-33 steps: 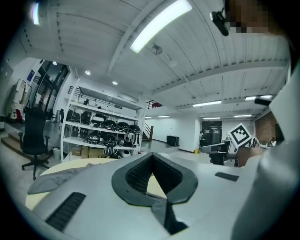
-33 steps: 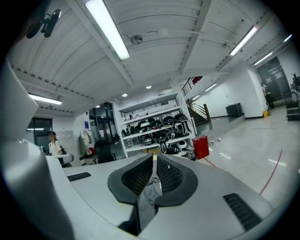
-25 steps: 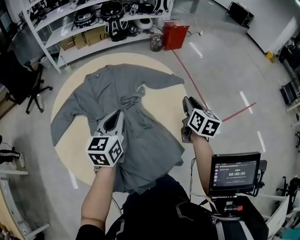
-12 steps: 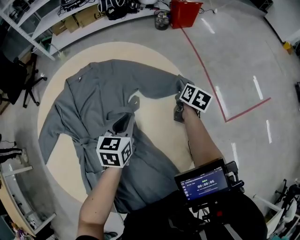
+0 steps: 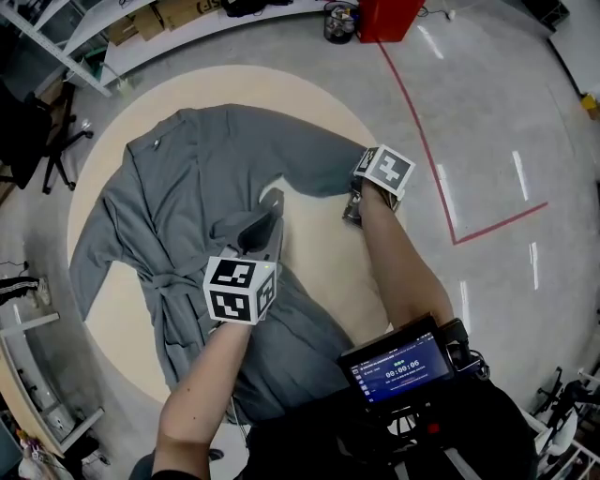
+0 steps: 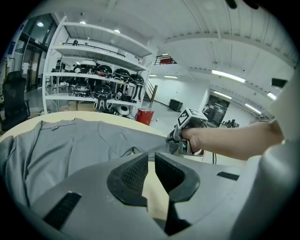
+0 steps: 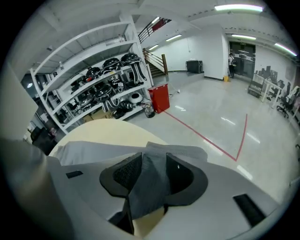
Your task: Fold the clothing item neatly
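Observation:
A grey robe (image 5: 178,206) lies spread on a round beige mat (image 5: 319,258), collar at the far left and belt across the waist. My left gripper (image 5: 267,214) hovers over the robe's middle near the belt, its jaws (image 6: 151,161) shut with nothing between them. My right gripper (image 5: 352,208) is down at the end of the robe's right sleeve (image 5: 323,173). In the right gripper view the bunched sleeve cuff (image 7: 151,180) fills the gap of that gripper (image 7: 152,169), whose jaws stand apart around it. The left gripper view shows the right gripper (image 6: 188,133) at the sleeve end.
White shelves (image 5: 141,42) with boxes and gear stand at the far side, a red bin (image 5: 389,14) beside them. A black office chair (image 5: 42,141) is at the left. A red line (image 5: 422,131) crosses the grey floor on the right. A small screen (image 5: 398,361) hangs at my chest.
My right gripper has gone forward and down from mid-air to the sleeve's end, and cloth now sits between its jaws. The left gripper has shifted slightly forward over the robe.

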A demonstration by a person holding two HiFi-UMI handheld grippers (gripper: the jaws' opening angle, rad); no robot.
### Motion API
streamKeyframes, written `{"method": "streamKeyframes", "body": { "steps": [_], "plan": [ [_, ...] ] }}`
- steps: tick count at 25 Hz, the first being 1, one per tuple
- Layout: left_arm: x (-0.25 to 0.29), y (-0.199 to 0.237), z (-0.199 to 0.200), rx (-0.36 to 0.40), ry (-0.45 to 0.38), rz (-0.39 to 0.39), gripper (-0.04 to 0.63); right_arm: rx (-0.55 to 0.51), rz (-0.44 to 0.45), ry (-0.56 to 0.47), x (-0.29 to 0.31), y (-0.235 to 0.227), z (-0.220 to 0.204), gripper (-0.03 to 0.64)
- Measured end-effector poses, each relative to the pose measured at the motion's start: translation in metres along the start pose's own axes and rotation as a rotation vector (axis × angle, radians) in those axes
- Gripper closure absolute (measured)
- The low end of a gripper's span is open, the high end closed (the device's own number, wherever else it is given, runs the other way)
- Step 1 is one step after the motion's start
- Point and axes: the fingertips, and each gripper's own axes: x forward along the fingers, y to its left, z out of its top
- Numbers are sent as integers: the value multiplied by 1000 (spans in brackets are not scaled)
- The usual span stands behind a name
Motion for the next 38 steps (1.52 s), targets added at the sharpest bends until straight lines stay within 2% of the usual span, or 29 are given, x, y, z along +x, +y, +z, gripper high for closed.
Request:
{"method": "streamKeyframes", "body": {
  "steps": [1, 2, 5, 12, 18, 25, 28, 34, 38],
  "plan": [
    [-1, 1, -2, -3, 2, 4, 574, 18, -2, 0, 0, -2, 0, 455],
    [-3, 1, -4, -8, 3, 7, 574, 45, 0, -4, 0, -6, 0, 533],
    [-10, 1, -7, -19, 4, 1, 574, 125, 27, -30, -5, -18, 3, 577],
    [-36, 9, -8, -57, -28, 21, 574, 282, 163, -124, -25, -32, 11, 600],
    [-57, 12, 4, -77, -93, 38, 574, 506, 268, -256, -51, -50, 17, 606],
    [-84, 26, 20, -107, -164, 82, 574, 570, 329, -297, -60, -57, 21, 609],
    [-102, 42, 21, -140, -192, 117, 574, 574, 364, -317, -66, -51, 26, 611],
    [-153, 72, 26, -200, -283, 173, 574, 487, 395, -339, -83, -27, 36, 611],
    [-214, 117, 27, -224, -413, 223, 574, 272, 465, -364, -109, 41, 50, 612]
  ]
}}
